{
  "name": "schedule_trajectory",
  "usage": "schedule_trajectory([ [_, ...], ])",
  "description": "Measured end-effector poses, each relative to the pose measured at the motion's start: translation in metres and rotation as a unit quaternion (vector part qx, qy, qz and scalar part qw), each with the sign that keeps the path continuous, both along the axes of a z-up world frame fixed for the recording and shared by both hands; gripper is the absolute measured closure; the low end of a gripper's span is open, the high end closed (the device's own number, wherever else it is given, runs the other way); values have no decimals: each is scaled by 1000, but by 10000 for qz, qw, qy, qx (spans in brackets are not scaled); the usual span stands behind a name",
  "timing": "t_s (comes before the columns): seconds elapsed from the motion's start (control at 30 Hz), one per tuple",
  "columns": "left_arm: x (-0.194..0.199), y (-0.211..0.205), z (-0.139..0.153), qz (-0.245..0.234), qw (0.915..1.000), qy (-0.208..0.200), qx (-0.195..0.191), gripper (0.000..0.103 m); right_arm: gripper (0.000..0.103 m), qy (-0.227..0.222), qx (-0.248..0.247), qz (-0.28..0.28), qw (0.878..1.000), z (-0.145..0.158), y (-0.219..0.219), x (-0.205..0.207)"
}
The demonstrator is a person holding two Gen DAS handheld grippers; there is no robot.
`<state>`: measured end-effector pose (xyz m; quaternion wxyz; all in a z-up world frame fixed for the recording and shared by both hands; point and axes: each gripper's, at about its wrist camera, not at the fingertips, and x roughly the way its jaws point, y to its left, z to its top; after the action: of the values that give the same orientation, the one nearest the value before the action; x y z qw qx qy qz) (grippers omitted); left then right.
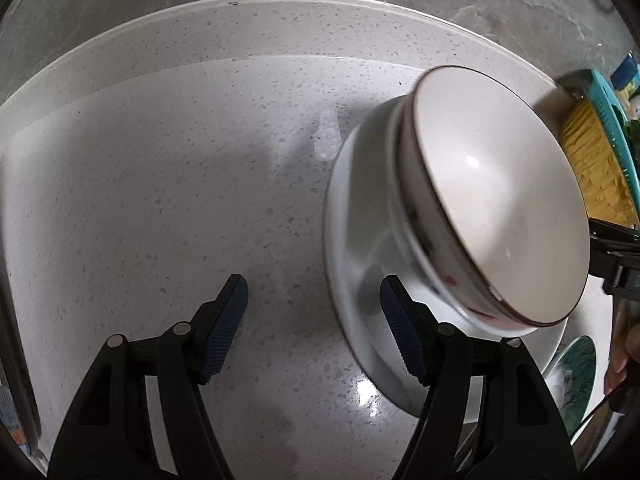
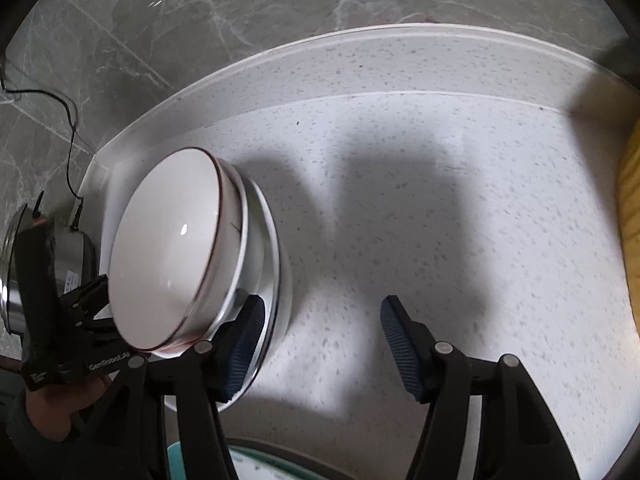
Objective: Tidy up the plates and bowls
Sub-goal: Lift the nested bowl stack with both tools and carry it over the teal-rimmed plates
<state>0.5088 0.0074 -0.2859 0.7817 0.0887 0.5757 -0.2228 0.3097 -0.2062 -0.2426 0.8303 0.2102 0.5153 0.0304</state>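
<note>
A stack of white bowls (image 1: 492, 200) with a dark red rim sits on a white plate (image 1: 352, 264) on the speckled counter; the top bowl is empty. The stack also shows in the right wrist view (image 2: 172, 256), on the plate (image 2: 280, 280). My left gripper (image 1: 314, 320) is open and empty, its right finger beside the plate's near edge. My right gripper (image 2: 322, 344) is open and empty, its left finger in front of the plate's edge. The left gripper's body appears at the left of the right wrist view.
A teal basket (image 1: 612, 120) with a yellow ribbed thing (image 1: 592, 160) stands at the right. A teal patterned plate (image 1: 576, 384) lies near the front right. A steel pot (image 2: 24, 264) with a black cord stands at the left. A raised counter lip (image 1: 280, 28) meets the marble wall behind.
</note>
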Motion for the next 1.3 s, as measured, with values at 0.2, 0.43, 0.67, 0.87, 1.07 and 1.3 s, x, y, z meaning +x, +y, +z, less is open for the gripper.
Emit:
schedule_trajectory([
  [0.2,2,-9,-1,-67,10000,-62,-20,35,39,-125,20,-143,9998,-8,5,5],
  [0.43,7,-18,0,-28,10000,-80,5,38,61,-57,-35,68,10000,-6,19,15],
  [0.67,5,-28,8,-221,9996,-110,-143,87,85,-29,-129,213,9997,-4,37,25],
  [0.87,7,-32,10,-179,9996,-124,-165,92,85,-15,-212,209,9996,-4,41,27],
  [1.07,3,-21,16,-167,9996,-178,-140,92,86,-23,-280,222,9994,-3,45,23],
  [1.3,-5,-16,31,-164,9993,-310,-133,92,86,-55,-258,200,9995,2,43,14],
])
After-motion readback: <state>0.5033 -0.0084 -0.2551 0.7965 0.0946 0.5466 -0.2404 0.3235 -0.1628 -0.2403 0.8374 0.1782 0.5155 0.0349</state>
